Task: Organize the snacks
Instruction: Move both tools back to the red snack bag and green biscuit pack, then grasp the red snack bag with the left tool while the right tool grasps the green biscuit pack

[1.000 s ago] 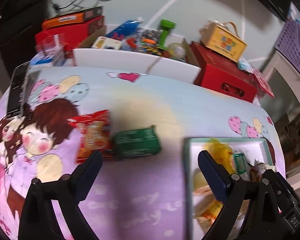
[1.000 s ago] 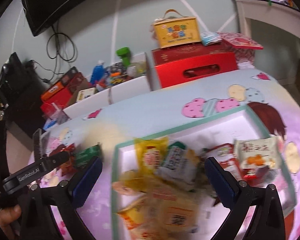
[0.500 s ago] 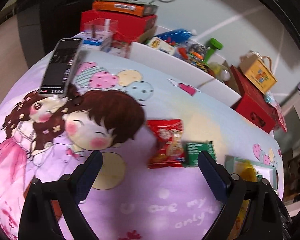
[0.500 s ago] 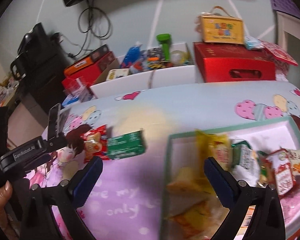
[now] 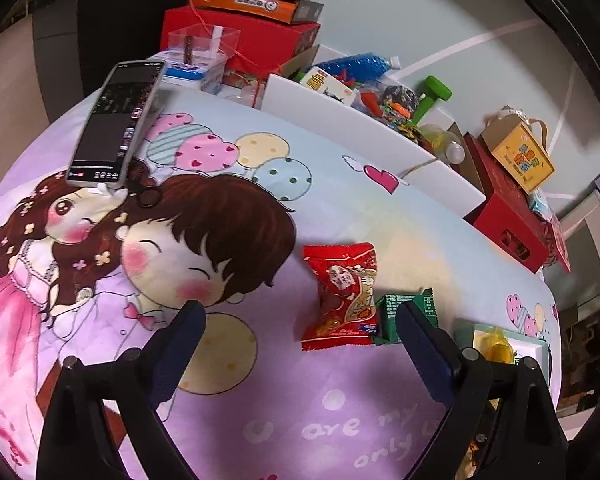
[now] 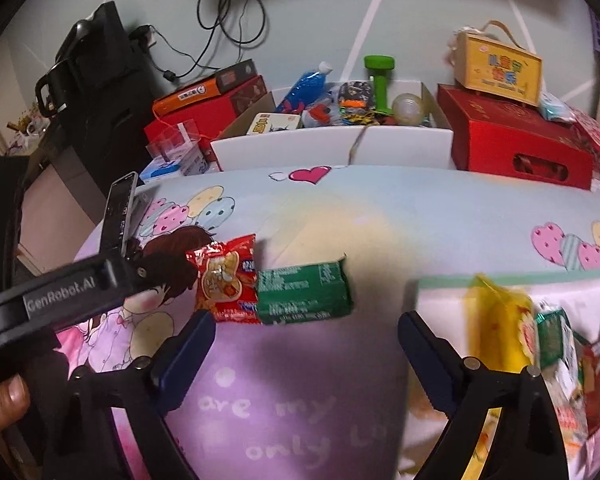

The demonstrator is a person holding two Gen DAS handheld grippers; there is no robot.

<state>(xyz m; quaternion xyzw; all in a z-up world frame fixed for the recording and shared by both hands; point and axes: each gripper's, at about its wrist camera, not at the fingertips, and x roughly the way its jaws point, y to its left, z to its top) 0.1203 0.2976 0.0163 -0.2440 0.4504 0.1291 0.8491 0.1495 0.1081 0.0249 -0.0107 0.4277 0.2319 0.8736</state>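
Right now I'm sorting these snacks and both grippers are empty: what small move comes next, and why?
Probably ease the right gripper forward onto the green packet. It lies on the cloth with the red packet, outside the tray where other snacks sit, and it is just ahead of the open fingers. The left gripper is also open.

The left wrist view looks down steeply and close over the cartoon-printed purple cloth (image 5: 260,420), facing 12 o'clock toward the cluttered white cardboard box (image 5: 364,128). The right wrist view sits lower, facing likewise. Both share the glossy red snack packet (image 5: 342,296) (image 6: 226,280) touching the green foil packet (image 5: 404,312) (image 6: 304,294), at 1 o'clock and 11 o'clock respectively.
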